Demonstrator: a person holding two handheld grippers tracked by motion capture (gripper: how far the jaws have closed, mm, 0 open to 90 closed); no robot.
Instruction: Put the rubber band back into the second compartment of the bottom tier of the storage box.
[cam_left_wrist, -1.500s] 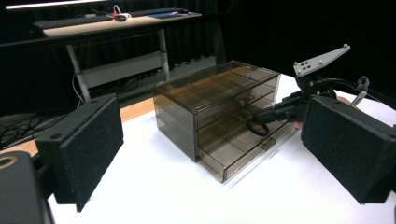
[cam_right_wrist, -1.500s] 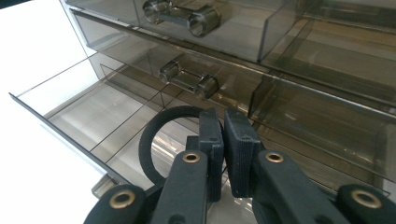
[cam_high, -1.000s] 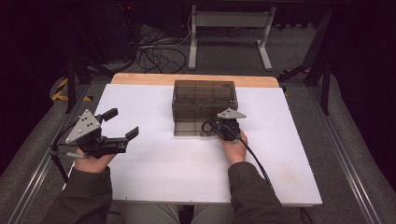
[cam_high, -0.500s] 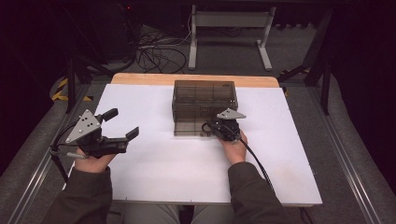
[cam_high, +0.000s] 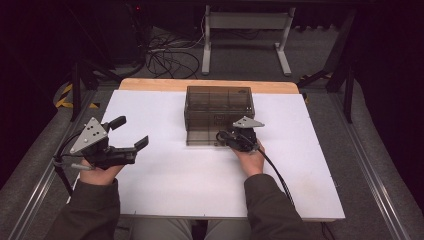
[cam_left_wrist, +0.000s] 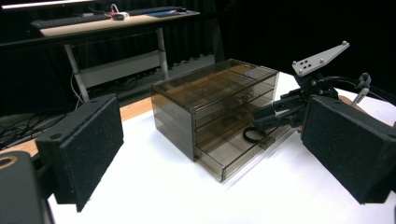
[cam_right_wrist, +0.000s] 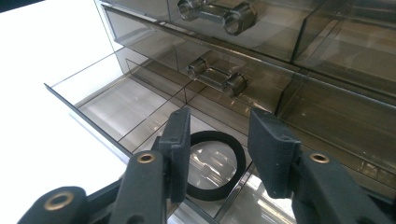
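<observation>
The drawer organiser (cam_high: 219, 112) is smoke-brown, translucent plastic; its drawer handles (cam_right_wrist: 216, 78) are the same tint with a clear glassy sheen. The ring (cam_right_wrist: 212, 171) in the open bottom drawer is plain matte black. The desk (cam_high: 165, 180) surface is plain white, with a light wood-coloured strip along its 12 o'clock edge. The left tool (cam_high: 129, 134) is black, with dark textured foam pads (cam_left_wrist: 81, 149) and a grey plate. The right tool (cam_right_wrist: 218, 151) is black, with brass-coloured rivets. The sleeves (cam_high: 95, 210) are dark olive.
</observation>
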